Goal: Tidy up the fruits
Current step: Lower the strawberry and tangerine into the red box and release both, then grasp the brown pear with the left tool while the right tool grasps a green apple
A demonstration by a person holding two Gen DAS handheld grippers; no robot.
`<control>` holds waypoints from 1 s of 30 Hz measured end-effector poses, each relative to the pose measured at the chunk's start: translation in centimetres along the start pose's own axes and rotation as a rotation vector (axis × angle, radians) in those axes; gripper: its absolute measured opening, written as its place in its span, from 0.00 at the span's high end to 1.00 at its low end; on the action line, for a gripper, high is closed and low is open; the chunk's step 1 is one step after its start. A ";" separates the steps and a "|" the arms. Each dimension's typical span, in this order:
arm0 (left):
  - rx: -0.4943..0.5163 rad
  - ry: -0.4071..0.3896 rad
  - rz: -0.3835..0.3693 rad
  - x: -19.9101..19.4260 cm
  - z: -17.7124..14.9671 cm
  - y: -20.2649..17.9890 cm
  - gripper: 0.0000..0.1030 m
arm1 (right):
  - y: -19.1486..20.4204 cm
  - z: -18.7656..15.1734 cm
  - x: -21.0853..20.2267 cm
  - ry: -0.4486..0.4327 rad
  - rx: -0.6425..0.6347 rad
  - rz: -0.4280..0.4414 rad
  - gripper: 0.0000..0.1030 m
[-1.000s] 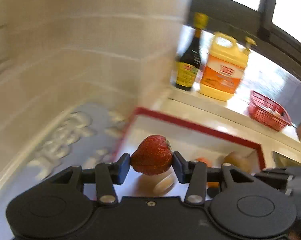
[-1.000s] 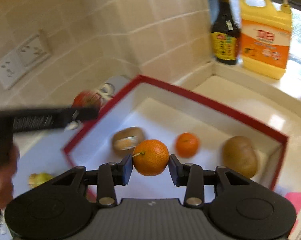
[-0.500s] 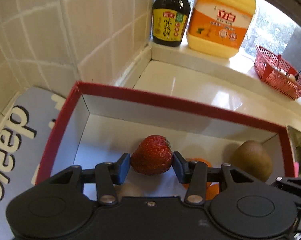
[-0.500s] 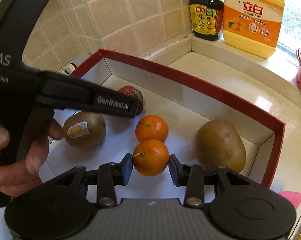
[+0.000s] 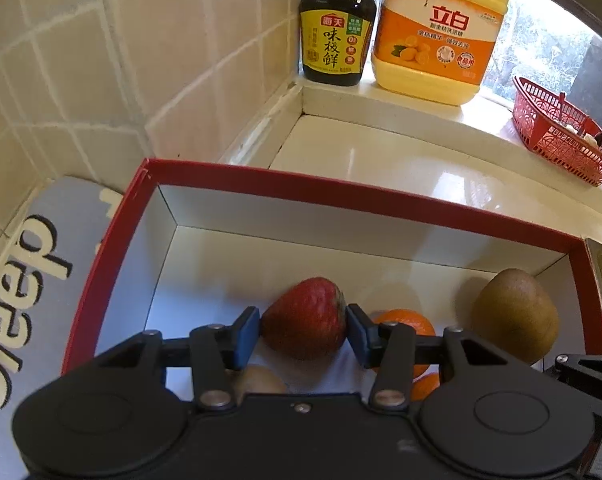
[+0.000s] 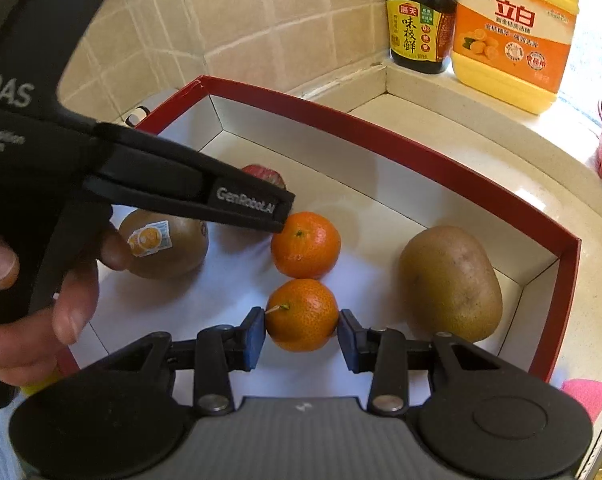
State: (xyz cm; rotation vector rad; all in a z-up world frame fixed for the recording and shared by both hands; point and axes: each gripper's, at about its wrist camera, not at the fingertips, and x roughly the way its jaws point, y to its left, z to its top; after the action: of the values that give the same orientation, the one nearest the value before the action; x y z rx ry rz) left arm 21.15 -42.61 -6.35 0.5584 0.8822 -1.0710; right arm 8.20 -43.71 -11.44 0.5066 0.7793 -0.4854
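Note:
A red-rimmed white box (image 5: 341, 194) (image 6: 421, 148) holds the fruit. My left gripper (image 5: 303, 336) is shut on a red strawberry (image 5: 305, 318) low inside the box, near its floor. My right gripper (image 6: 301, 330) is around a small orange (image 6: 302, 314); the left pad touches it and a narrow gap shows at the right pad. The orange sits at floor level. In the box lie another orange (image 6: 305, 245), a stickered kiwi (image 6: 165, 244) at the left and a second kiwi (image 6: 451, 282) (image 5: 515, 314) at the right. The left gripper's finger (image 6: 205, 196) hides most of the strawberry (image 6: 263, 174) in the right wrist view.
A dark soy sauce bottle (image 5: 335, 24) and a yellow detergent jug (image 5: 441, 32) stand on the ledge behind the box. A red basket (image 5: 561, 136) sits at the far right. A tiled wall (image 5: 141, 60) is at the left, and a grey "Jeep" mat (image 5: 33, 280) lies left of the box.
Both grippers have come down into the box with their fruit. The left swung from the wall side over the box and lowered the strawberry. The right gripper's jaws have widened slightly around the orange.

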 end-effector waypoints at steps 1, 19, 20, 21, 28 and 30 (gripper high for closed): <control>-0.004 0.001 0.000 0.1 -0.1 0.0 0.45 | 0.0 0.0 0.1 0.000 -0.001 -0.004 0.59; -0.117 -0.116 -0.059 -6.6 -1.2 1.9 0.30 | -0.7 0.3 -1.5 -0.006 0.033 0.034 0.54; -0.129 -0.131 -0.056 -7.6 -1.6 2.3 0.30 | -0.6 0.3 -2.0 -0.017 0.027 0.033 0.52; -0.135 -0.147 -0.045 -8.7 -2.0 2.7 0.30 | -0.5 0.2 -2.4 -0.026 0.022 0.035 0.52; -0.179 -0.272 0.063 -16.9 -5.9 7.0 0.24 | 1.2 0.1 -5.2 -0.082 -0.020 0.064 0.52; -0.209 -0.304 0.107 -19.4 -7.4 8.4 0.23 | 1.9 0.0 -6.0 -0.098 -0.040 0.091 0.52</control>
State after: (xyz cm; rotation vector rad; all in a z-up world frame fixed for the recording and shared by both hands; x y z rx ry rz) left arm 22.35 -23.73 5.63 0.2568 0.6784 -0.9234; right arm 5.61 -40.91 -6.45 0.4757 0.6675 -0.4068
